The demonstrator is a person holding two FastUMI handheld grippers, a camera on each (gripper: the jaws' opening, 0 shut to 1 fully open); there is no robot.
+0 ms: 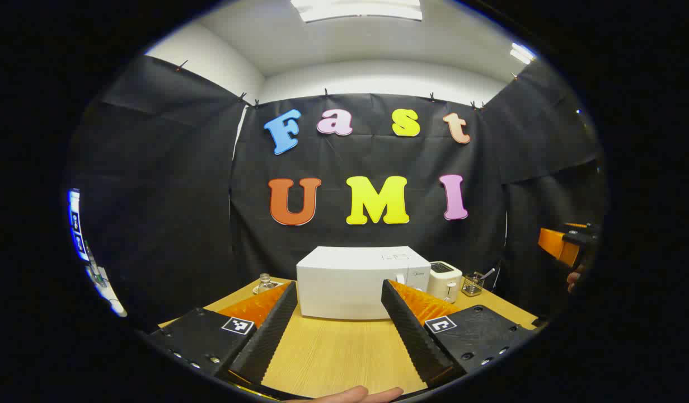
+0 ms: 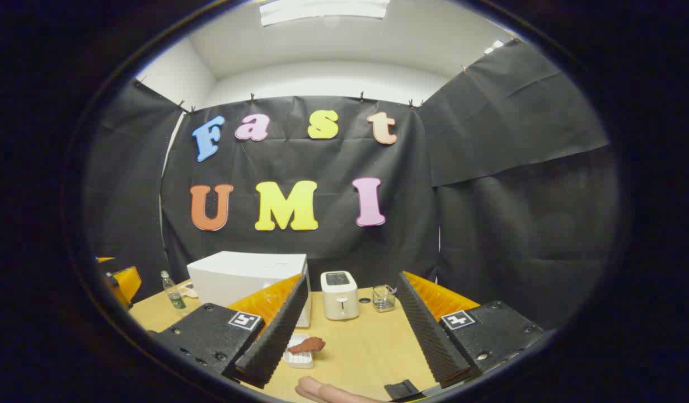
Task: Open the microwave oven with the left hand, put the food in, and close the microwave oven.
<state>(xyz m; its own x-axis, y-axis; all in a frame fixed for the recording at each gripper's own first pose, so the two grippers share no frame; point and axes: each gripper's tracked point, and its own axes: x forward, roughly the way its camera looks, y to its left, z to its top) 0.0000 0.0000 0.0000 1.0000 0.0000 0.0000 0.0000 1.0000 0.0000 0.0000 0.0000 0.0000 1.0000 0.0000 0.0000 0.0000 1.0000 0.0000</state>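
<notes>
A white toaster (image 2: 339,295) is standing on the wooden table (image 2: 366,347), with a small glass jar (image 2: 383,298) sitting just beside it. A plastic bottle (image 2: 175,292) is standing near the table's far left edge. 2 ceiling lights (image 1: 358,9) are glowing overhead.

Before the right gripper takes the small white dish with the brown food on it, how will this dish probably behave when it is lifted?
The white dish looks shallow and small, so it is probably light and stiff. The brown food lies loose on top and overhangs the rim, so it may slide off if tilted. The right gripper stands wide open, not touching it.
</notes>
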